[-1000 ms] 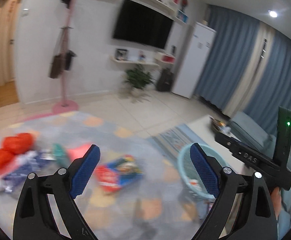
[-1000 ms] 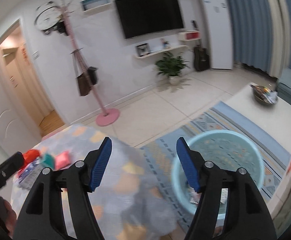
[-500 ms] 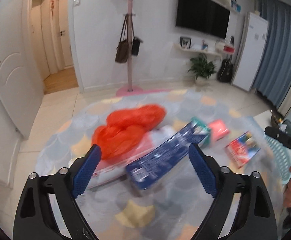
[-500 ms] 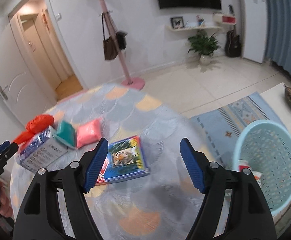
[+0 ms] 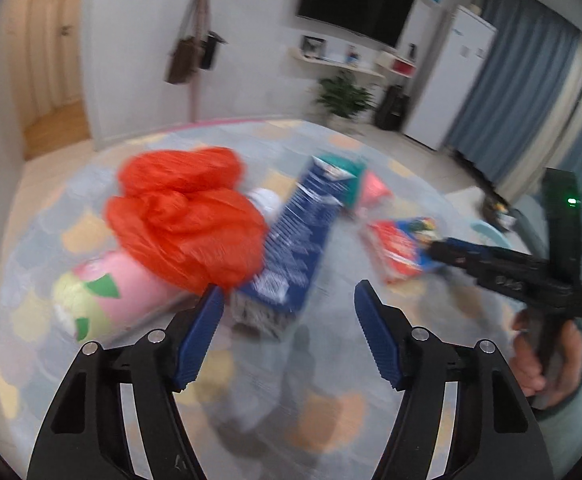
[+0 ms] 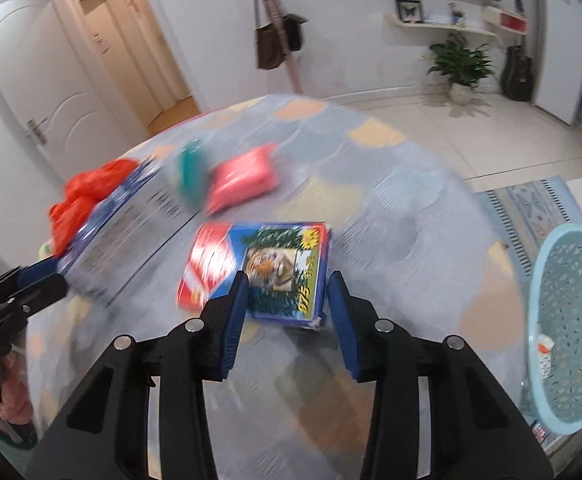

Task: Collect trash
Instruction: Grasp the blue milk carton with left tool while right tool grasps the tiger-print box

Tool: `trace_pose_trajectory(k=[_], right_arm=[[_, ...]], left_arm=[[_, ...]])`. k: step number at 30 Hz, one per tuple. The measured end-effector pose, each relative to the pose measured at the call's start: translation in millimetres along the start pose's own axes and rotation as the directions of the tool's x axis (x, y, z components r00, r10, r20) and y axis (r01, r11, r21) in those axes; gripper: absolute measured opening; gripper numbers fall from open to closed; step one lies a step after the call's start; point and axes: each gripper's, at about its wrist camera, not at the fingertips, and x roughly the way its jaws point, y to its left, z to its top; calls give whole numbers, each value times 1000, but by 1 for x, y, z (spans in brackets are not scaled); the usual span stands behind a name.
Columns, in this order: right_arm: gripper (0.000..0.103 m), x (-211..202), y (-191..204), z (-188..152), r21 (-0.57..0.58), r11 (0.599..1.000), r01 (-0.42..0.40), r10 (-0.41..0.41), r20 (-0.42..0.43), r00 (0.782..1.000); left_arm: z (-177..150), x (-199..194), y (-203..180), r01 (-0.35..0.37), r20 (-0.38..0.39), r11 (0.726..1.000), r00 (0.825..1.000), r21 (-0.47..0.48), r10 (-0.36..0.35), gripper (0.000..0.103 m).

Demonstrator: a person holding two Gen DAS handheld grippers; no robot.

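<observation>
Trash lies on a round table with a patterned cloth (image 5: pixel 331 412). A crumpled orange bag (image 5: pixel 183 224) sits on a pink-and-green pack (image 5: pixel 107 296), beside a long blue box (image 5: pixel 299 232). My left gripper (image 5: pixel 289 316) is closing around the blue box's near end, and its pads do not touch the box. A flat box with a tiger picture (image 6: pixel 267 264) lies in front of my right gripper (image 6: pixel 287 284). Those jaws are closing on either side of its near corner, with no clear press. A pink pack (image 6: pixel 243 180) and a teal pack (image 6: pixel 191 172) lie farther back.
A light blue basket (image 6: pixel 571 320) with a few scraps inside stands low at the right, beyond the table's edge. A person's hand (image 5: pixel 547 360) holds the right gripper's handle. A coat stand (image 6: pixel 279 40), a door and a striped rug (image 6: pixel 531 208) lie beyond.
Both grippers have come down and closer to the table, and their jaws have narrowed. The blue box now sits between the left jaws, and the tiger box's corner between the right jaws.
</observation>
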Motion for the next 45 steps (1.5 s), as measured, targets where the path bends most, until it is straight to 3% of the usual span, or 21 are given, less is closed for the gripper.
trace_pose_trajectory(k=[4, 8, 10, 13, 19, 24, 28, 29, 31, 38, 41, 43, 45], right_arm=[[38, -12, 24, -22, -101, 990, -101, 96, -46, 994], [40, -32, 38, -34, -198, 975, -105, 103, -16, 995], [60, -39, 37, -27, -215, 974, -68, 77, 33, 996], [72, -35, 37, -9, -247, 968, -41, 62, 77, 995], [88, -4, 43, 0, -347, 935, -68, 89, 46, 995], [88, 15, 41, 6, -355, 929, -102, 104, -13, 994], [88, 18, 54, -3, -412, 908, -77, 73, -25, 997], [86, 19, 56, -7, -417, 907, -63, 55, -30, 998], [70, 19, 57, -12, -425, 905, -20, 14, -16, 1000], [63, -10, 33, -37, -320, 947, -25, 25, -4, 1000], [62, -23, 21, -47, -275, 961, -16, 18, 4, 1000], [62, -32, 13, -51, -249, 968, -13, 17, 16, 1000], [62, -43, 7, -54, -227, 974, -3, 12, 39, 999]], left_arm=[[-12, -4, -16, 37, -39, 998, 999, 47, -35, 67], [-15, -14, -19, 23, 3, 997, 1000, 71, -23, 69], [-11, -19, -13, -5, 51, 999, 999, 41, 3, 77], [5, -11, -5, -18, 71, 1000, 997, 14, 17, 77], [29, 27, -11, -29, 8, 999, 1000, 29, 28, 70], [24, 34, -14, -14, -22, 999, 1000, 38, 14, 68], [16, 37, -19, 36, -69, 999, 997, 33, -34, 66], [15, 37, -21, 44, -72, 999, 997, 31, -41, 66], [13, 38, -21, 43, -72, 999, 997, 25, -42, 66], [24, 53, -24, -23, -79, 1000, 997, -4, 23, 65], [24, 64, -32, -81, -96, 997, 992, 15, 82, 54], [22, 70, -37, -110, -111, 993, 987, 30, 113, 35], [18, 68, -43, -116, -100, 992, 988, 43, 120, 35]])
